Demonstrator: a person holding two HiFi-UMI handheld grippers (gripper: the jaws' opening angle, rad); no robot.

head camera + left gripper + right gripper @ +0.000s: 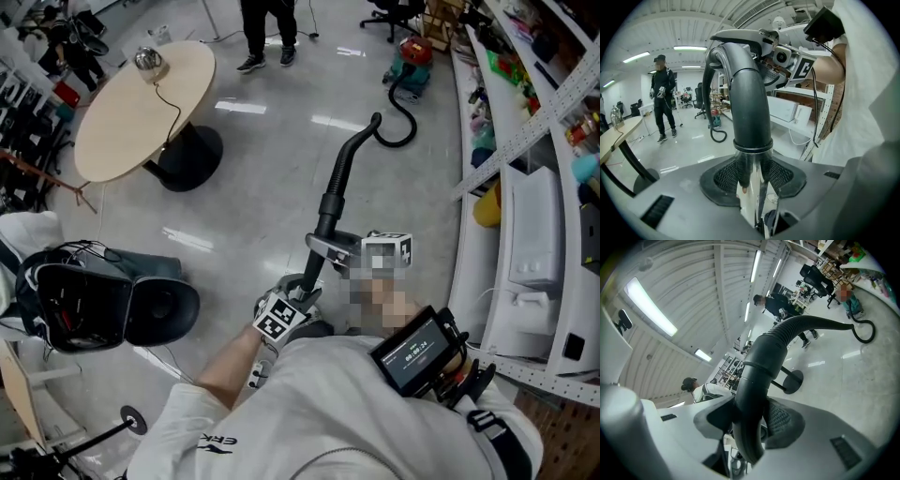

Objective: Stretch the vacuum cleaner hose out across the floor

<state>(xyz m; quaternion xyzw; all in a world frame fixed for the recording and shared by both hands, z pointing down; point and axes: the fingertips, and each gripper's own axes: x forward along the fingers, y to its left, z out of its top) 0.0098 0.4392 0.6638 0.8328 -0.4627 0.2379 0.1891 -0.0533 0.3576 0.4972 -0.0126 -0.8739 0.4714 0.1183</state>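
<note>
The black vacuum hose (349, 159) runs over the grey floor from the red and green vacuum cleaner (413, 58), curls once, and rises to a curved handle in front of me. My left gripper (305, 286) is shut on the chrome tube (751, 183) just below the black bend (747, 103). My right gripper (333, 246) is shut on the curved handle (761, 366), a little further along; its marker cube shows in the left gripper view too. In the right gripper view the hose (820, 324) arcs away to a loop on the floor.
A round wooden table (112, 131) with a kettle (147, 61) stands at the far left. A person (267, 33) stands beyond it. White shelving (525, 216) lines the right side. A black bag and gear (103, 300) lie at my left.
</note>
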